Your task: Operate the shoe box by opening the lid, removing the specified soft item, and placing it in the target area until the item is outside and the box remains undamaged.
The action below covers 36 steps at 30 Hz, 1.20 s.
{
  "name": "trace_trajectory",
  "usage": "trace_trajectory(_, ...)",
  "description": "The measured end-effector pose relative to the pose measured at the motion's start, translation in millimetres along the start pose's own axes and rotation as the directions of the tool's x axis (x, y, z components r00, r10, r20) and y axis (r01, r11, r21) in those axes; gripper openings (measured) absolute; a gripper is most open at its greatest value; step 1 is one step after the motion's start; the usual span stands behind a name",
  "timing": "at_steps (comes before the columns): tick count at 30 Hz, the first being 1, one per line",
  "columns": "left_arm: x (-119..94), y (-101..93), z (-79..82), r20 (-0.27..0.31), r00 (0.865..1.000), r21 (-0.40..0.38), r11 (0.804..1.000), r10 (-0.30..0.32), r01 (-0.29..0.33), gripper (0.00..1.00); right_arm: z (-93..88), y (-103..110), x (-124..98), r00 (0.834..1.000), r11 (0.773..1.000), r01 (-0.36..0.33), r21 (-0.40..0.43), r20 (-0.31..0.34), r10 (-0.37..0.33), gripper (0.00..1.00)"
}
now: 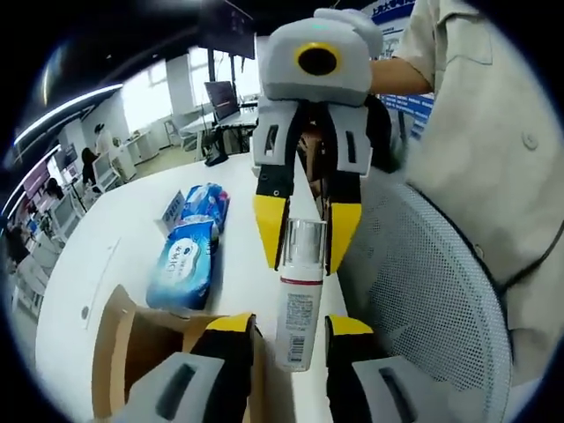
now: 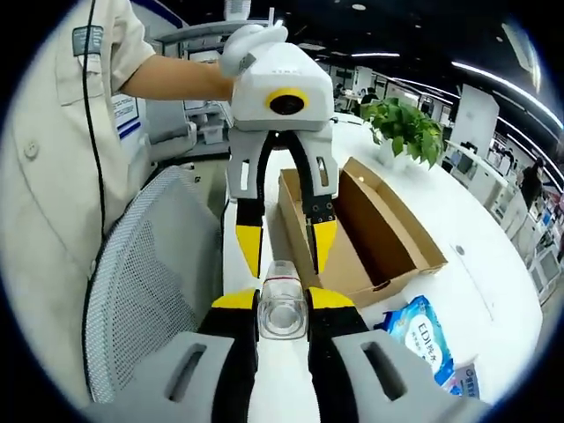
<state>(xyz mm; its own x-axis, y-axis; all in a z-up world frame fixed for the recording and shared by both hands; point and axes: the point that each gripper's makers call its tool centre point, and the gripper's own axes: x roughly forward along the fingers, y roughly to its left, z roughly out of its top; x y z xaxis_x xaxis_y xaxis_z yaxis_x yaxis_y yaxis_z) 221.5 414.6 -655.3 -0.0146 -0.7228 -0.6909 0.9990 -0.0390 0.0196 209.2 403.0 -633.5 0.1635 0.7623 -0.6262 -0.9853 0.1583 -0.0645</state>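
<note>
One bottle [image 1: 298, 295] upright, clear cap pinched between right gripper [image 2: 282, 301] fingers; left gripper [image 1: 291, 328] fingers spread.

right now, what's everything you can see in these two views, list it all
bottle: 1, white with clear cap, held up between the two grippers
box: 1, brown cardboard, open on the table
wipes packs: 2, blue, lying on the table beside the box
plant: 1, green, on the table beyond the box
table: 1, white
chair: 1, grey mesh back, next to the table
person: 1, beige shirt, holding both grippers
left gripper: yellow tips, either side of the bottle's base
right gripper: yellow tips, shut on the bottle's cap
</note>
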Motion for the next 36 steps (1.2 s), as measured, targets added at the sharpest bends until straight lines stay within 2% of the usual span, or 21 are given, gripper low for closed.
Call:
trace_trajectory(4, -2, 3.2, -2.0, 0.017, 1.0, -0.038, 0.999, 0.02, -0.019, 0.35, -3.1, -6, -7, 1.0, 1.0, 0.007, -0.007, -0.015, -0.007, 0.17)
trace_trajectory(6, -4, 6.9, -6.0, 0.019, 0.999, -0.09, 0.995, 0.045, -0.043, 0.37, -6.5, -10, -11, 0.999, 0.999, 0.018, -0.026, -0.032, -0.019, 0.17)
trace_trajectory(7, -5, 10.3, -7.6, 0.024, 0.997, -0.122, 0.99, 0.069, -0.066, 0.38, -7.8, -12, -13, 0.999, 0.999, 0.023, -0.037, -0.038, -0.024, 0.17)
trace_trajectory(10, -9, 13.2, -7.0, 0.071, 0.992, -0.146, 0.985, 0.104, -0.093, 0.43, -10.6, -19, -20, 0.999, 0.999, 0.03, -0.033, -0.044, -0.032, 0.17)
trace_trajectory(17, -20, 22.0, -18.7, 0.09, 0.977, -0.232, 0.959, 0.191, -0.166, 0.57, -19.4, -41, -37, 0.995, 0.996, 0.065, -0.06, -0.078, -0.069, 0.17)
trace_trajectory(21, -31, 30.0, -20.8, 0.112, 0.96, -0.284, 0.934, 0.257, -0.216, 0.65, -21.9, -57, -46, 0.991, 0.994, 0.082, -0.069, -0.098, -0.088, 0.17)
trace_trajectory(26, -49, 42.9, -27.8, 0.114, 0.928, -0.353, 0.888, 0.354, -0.295, 0.74, -24.0, -85, -56, 0.985, 0.989, 0.116, -0.092, -0.116, -0.127, 0.17)
trace_trajectory(27, -50, 43.4, -28.3, 0.115, 0.926, -0.356, 0.886, 0.359, -0.298, 0.76, -24.8, -90, -58, 0.983, 0.987, 0.124, -0.098, -0.122, -0.136, 0.17)
trace_trajectory(30, -61, 46.4, -34.2, 0.112, 0.909, -0.395, 0.858, 0.401, -0.33, 0.8, -25.6, -109, -63, 0.978, 0.983, 0.143, -0.116, -0.133, -0.158, 0.17)
trace_trajectory(36, -77, 50.5, -46.4, 0.102, 0.88, -0.442, 0.814, 0.463, -0.377, 0.9, -28.8, -135, -67, 0.972, 0.98, 0.145, -0.133, -0.165, -0.166, 0.17)
